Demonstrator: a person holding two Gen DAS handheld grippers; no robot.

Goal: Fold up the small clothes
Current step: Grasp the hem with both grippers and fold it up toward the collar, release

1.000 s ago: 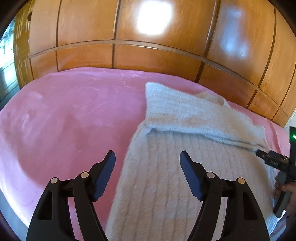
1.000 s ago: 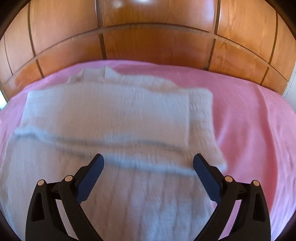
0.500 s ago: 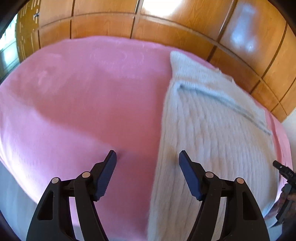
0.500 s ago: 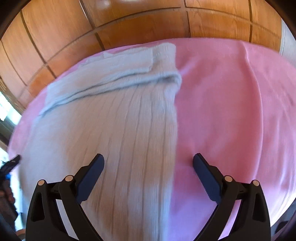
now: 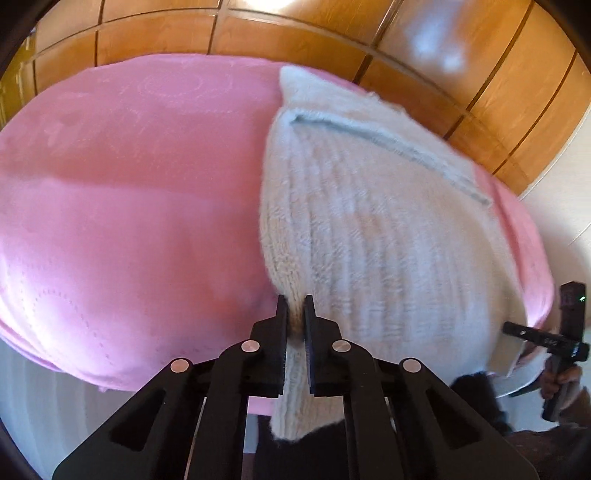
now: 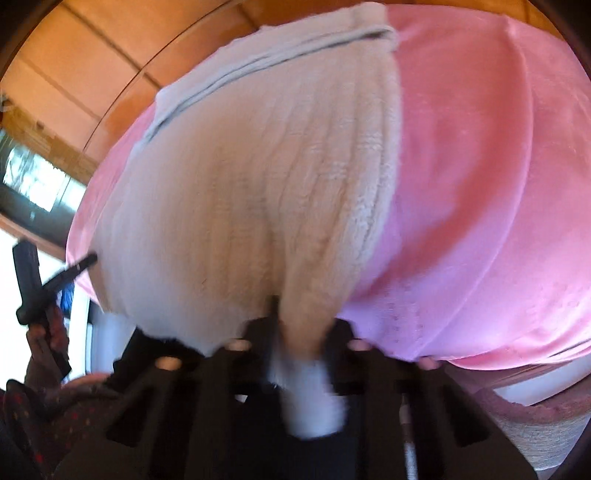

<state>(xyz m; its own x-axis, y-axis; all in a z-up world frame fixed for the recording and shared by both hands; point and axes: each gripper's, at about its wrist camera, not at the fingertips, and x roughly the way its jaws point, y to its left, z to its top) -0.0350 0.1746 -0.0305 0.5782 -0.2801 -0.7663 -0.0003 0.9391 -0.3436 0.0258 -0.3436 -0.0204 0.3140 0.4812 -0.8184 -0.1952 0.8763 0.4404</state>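
Note:
A cream ribbed knit sweater (image 5: 376, 229) lies on the pink bed cover (image 5: 129, 206), its sleeves folded across the far end. My left gripper (image 5: 294, 306) is shut on the sweater's near left hem corner. In the right wrist view the same sweater (image 6: 258, 177) fills the middle. My right gripper (image 6: 303, 328) is shut on the near right hem corner; the cloth hides its fingertips and the view is blurred. The right gripper (image 5: 543, 339) also shows at the right edge of the left wrist view.
Wooden wardrobe panels (image 5: 295, 33) stand behind the bed. The pink cover (image 6: 480, 184) spreads to the right of the sweater. The left gripper's body and the hand holding it (image 6: 40, 295) show at the left edge, near a bright window (image 6: 33, 177).
Both grippers dropped to the sweater's near hem and went from wide open to shut on its two corners. The hem now bunches between the jaws.

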